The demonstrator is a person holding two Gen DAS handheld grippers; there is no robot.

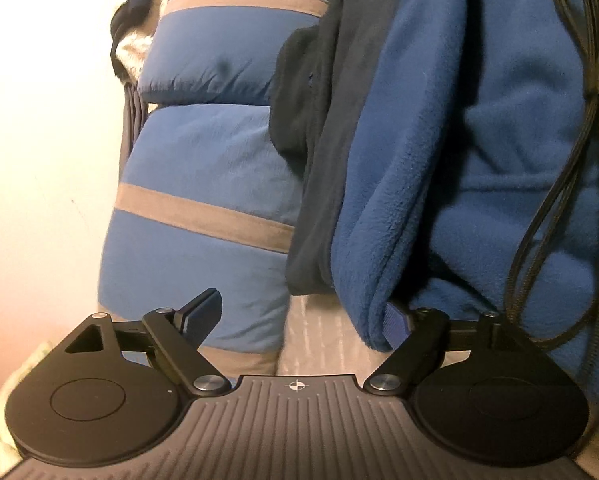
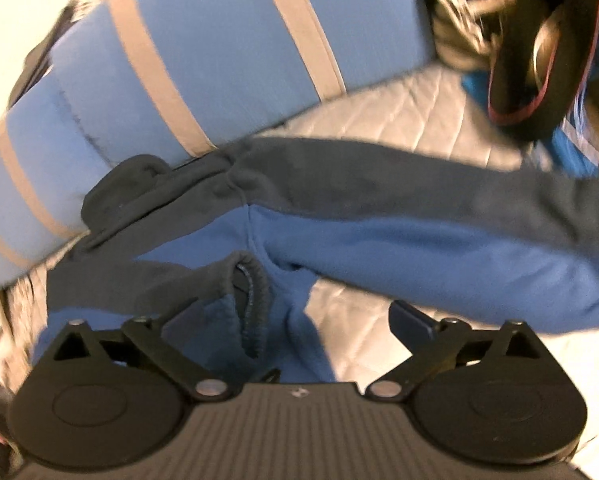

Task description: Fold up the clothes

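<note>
Our right gripper [image 2: 295, 320] gapes empty above the fleece [image 2: 379, 236]; our left gripper [image 1: 299, 312] stands spread, fleece draping one finger, which could snag and undo the fold.

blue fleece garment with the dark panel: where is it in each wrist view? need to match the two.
Left wrist: blue fleece garment fills the right side, hanging over the gripper's right finger.
Right wrist: it runs across the middle, cuff near bottom centre.
Shared landmark: blue cushion with grey stripes, to the left of it in both.

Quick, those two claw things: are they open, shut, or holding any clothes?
Left gripper: open, blue fleece garment draped over one finger, not clamped.
Right gripper: wide open, holding nothing, above the garment's dark sleeve cuff.
</note>
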